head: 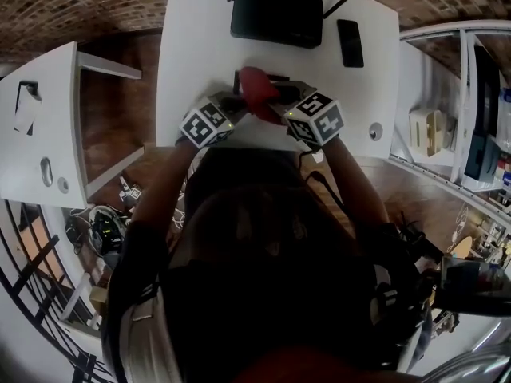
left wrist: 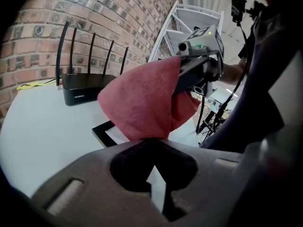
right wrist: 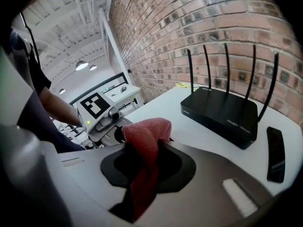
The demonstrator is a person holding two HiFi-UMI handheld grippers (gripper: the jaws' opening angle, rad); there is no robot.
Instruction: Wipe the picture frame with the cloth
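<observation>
Nearest the head camera is the person's dark-clothed torso (head: 263, 278), bent over the edge of the work with both arms reaching forward, presumably to keep the tools low and close to the job. They reach over a broad white rectangular table (head: 200, 38) that carries everything else.

At the table's far side, against the brick wall, sits a flat black plastic router with upright antennas (head: 276, 14), well apart from the work and likely parked out of the way.

The flat black-rimmed picture frame with a white inner panel (left wrist: 102, 132) lies face up on the table, just ahead of the two tools and largely covered by them and the cloth. Lying flat, it gives a steady surface to press on.

The right gripper (head: 275, 106) is clenched on a bunched red terry cloth (right wrist: 144, 141), whose folds run down between its jaws. A rounded wad stands out at the tip, a sensible pad for rubbing.

The left gripper (left wrist: 154, 148) has its jaws pressed together. The cloth's lower tip hangs right at them, but whether a corner is pinched I cannot tell.

Smallest, a slim black phone-like slab (head: 350, 42) rests beside the router, untouched.
</observation>
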